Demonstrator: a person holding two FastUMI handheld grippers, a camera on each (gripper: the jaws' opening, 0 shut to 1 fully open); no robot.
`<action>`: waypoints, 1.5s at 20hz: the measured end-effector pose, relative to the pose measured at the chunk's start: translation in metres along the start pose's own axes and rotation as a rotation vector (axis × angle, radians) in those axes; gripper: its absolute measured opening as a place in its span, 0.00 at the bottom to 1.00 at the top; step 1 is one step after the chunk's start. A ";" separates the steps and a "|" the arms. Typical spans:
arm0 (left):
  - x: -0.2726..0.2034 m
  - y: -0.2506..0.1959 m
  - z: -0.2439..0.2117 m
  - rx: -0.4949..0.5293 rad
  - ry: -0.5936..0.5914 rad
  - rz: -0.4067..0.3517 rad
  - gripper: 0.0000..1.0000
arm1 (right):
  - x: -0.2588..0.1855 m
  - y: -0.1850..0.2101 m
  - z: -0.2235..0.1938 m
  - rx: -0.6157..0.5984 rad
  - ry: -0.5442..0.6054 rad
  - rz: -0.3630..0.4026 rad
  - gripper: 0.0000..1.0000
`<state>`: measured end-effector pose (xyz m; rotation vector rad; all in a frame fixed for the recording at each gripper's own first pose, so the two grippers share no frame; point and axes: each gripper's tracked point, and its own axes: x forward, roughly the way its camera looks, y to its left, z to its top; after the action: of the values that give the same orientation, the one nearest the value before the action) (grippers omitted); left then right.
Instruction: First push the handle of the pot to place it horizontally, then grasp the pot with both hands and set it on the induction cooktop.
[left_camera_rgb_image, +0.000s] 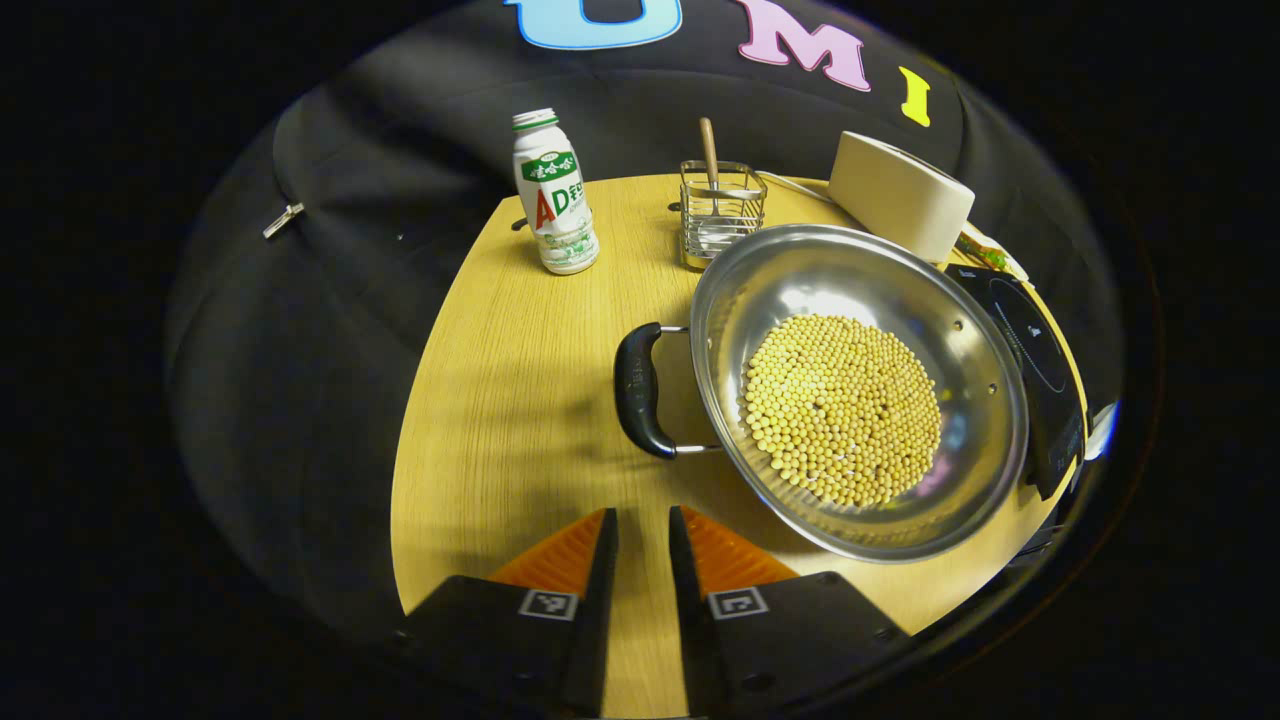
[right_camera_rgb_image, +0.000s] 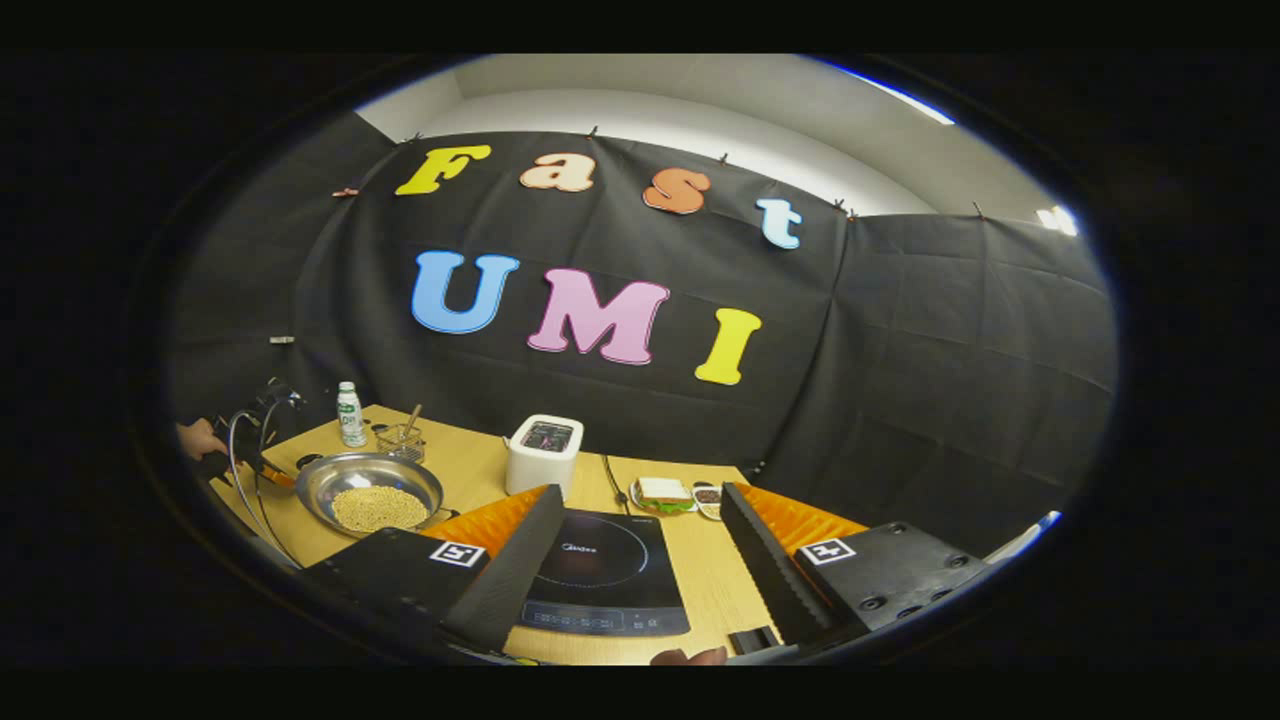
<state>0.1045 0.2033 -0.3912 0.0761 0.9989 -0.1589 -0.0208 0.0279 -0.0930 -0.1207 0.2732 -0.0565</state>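
Note:
A steel pot (left_camera_rgb_image: 960, 330) holding soybeans (left_camera_rgb_image: 842, 408) sits on the wooden table (left_camera_rgb_image: 520, 400). Its black side handle (left_camera_rgb_image: 637, 390) points left in the left gripper view. My left gripper (left_camera_rgb_image: 642, 512) is just short of that handle, not touching it, jaws nearly together with nothing between them. In the right gripper view the pot (right_camera_rgb_image: 330, 478) lies far left, and a hand holds the left gripper (right_camera_rgb_image: 262, 440) beside it. My right gripper (right_camera_rgb_image: 642, 492) hovers wide open above the black induction cooktop (right_camera_rgb_image: 600, 575). The cooktop (left_camera_rgb_image: 1040, 370) lies right behind the pot.
At the table's back stand a white bottle (left_camera_rgb_image: 555, 195), a wire holder (left_camera_rgb_image: 720, 210) with a wooden-handled utensil, and a white toaster (left_camera_rgb_image: 900, 190). Beyond the cooktop a sandwich (right_camera_rgb_image: 660, 492) lies on a plate, with a cable running past the toaster (right_camera_rgb_image: 540, 455).

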 end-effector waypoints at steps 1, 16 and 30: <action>-0.008 0.000 0.001 -0.023 -0.031 -0.004 0.50 | 0.002 0.004 -0.001 -0.002 0.005 0.011 0.98; -0.071 -0.002 0.059 -0.129 -0.369 -0.080 0.95 | 0.080 0.135 -0.026 0.141 0.143 0.302 0.98; -0.023 -0.022 0.071 -0.157 -0.283 -0.128 0.95 | 0.147 0.246 -0.140 0.192 0.444 0.410 0.98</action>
<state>0.1480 0.1746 -0.3334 -0.1514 0.7310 -0.2020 0.0925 0.2454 -0.2968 0.1432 0.7286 0.3010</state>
